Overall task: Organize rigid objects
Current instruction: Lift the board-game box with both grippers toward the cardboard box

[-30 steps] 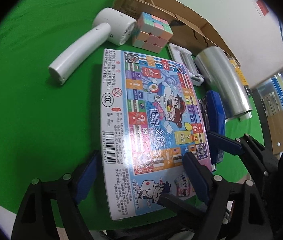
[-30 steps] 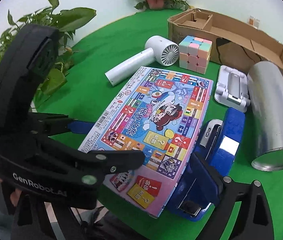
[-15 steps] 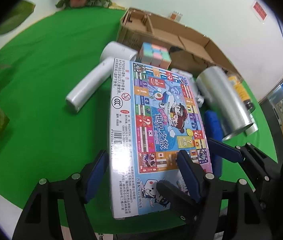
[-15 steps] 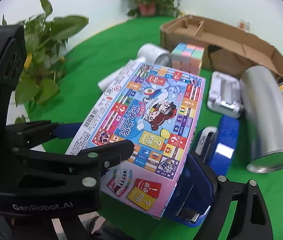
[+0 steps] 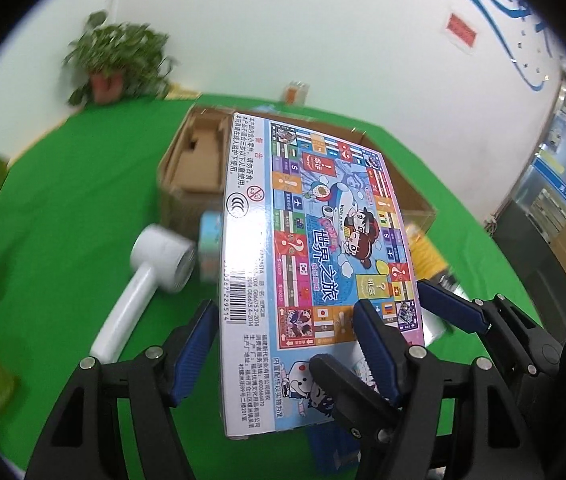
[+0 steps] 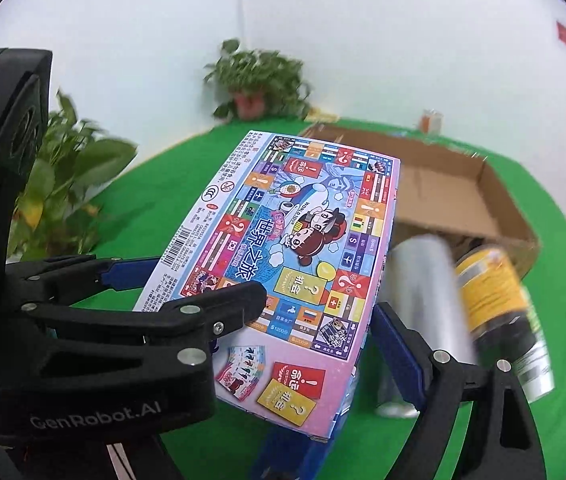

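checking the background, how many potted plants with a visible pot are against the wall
1. The potted plant stands at the far edge of the green table, against the white wall. Leafy plants at the near left show no pot; others may be hidden.

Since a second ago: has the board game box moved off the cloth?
Yes. The board game box has risen off the green cloth, gripped by both grippers, its far end now overlapping the cardboard box instead of stopping short of it.

My board game box fills the middle of my view, blocking twelve o'clock. Beyond it the open cardboard box has bare room inside. At nine o'clock, the white handheld fan; beyond it, open green tabletop. At three o'clock, a silver cylinder and a yellow-labelled bottle crowd in.
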A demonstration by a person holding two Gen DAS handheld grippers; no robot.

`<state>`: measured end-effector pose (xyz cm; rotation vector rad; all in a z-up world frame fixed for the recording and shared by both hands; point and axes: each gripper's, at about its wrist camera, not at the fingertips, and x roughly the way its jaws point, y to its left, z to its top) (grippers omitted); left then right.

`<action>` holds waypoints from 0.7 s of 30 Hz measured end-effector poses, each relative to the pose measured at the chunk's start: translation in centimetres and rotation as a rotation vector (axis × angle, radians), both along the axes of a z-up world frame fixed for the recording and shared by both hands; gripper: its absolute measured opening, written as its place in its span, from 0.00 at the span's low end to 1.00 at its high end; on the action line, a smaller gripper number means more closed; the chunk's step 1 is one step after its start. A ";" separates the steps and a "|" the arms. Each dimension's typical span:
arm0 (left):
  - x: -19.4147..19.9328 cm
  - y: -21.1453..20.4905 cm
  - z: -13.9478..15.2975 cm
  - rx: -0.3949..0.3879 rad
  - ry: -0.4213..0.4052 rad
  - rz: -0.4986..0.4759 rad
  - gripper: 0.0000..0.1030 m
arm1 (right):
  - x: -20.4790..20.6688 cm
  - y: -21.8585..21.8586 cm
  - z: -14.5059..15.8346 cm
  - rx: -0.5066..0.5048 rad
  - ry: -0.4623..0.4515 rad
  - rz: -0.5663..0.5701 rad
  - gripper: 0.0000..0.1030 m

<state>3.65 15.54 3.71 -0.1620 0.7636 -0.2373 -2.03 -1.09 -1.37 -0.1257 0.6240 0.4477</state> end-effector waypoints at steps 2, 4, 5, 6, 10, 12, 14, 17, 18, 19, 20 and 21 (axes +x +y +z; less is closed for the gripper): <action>1.3 -0.8 0.8 0.003 -0.025 -0.020 0.67 | 1.0 -0.8 1.2 0.003 -0.026 -0.020 0.84; 2.5 -1.4 1.4 0.009 -0.047 -0.038 0.67 | 2.0 -1.5 2.1 -0.002 -0.048 -0.039 0.84; 3.2 -1.8 1.7 0.010 -0.056 -0.046 0.67 | 2.5 -1.8 2.6 -0.003 -0.056 -0.046 0.84; 4.0 -2.0 2.1 0.009 -0.063 -0.055 0.67 | 3.3 -2.1 3.2 -0.006 -0.066 -0.056 0.84; 7.0 -3.0 3.2 0.038 -0.089 -0.074 0.67 | 5.8 -3.5 4.9 -0.013 -0.082 -0.092 0.84; 8.7 -3.3 3.9 0.058 -0.100 -0.072 0.67 | 7.5 -3.9 5.7 -0.019 -0.086 -0.087 0.84; 10.2 -3.4 4.4 0.051 -0.094 -0.074 0.67 | 9.3 -4.0 6.5 -0.031 -0.089 -0.084 0.84; 12.4 -3.3 4.8 0.033 -0.074 -0.069 0.67 | 11.7 -3.9 7.4 -0.051 -0.095 -0.091 0.84; 13.1 -3.2 4.8 0.034 -0.067 -0.065 0.67 | 12.9 -3.9 7.7 -0.050 -0.088 -0.088 0.84; 14.1 -3.1 4.8 0.038 -0.058 -0.059 0.67 | 14.0 -3.8 7.9 -0.051 -0.082 -0.083 0.84; 14.6 -3.1 4.8 0.045 -0.052 -0.053 0.67 | 14.9 -3.7 8.0 -0.052 -0.073 -0.076 0.84; 15.2 -3.0 4.6 0.051 -0.042 -0.047 0.67 | 15.7 -3.5 8.0 -0.057 -0.064 -0.068 0.84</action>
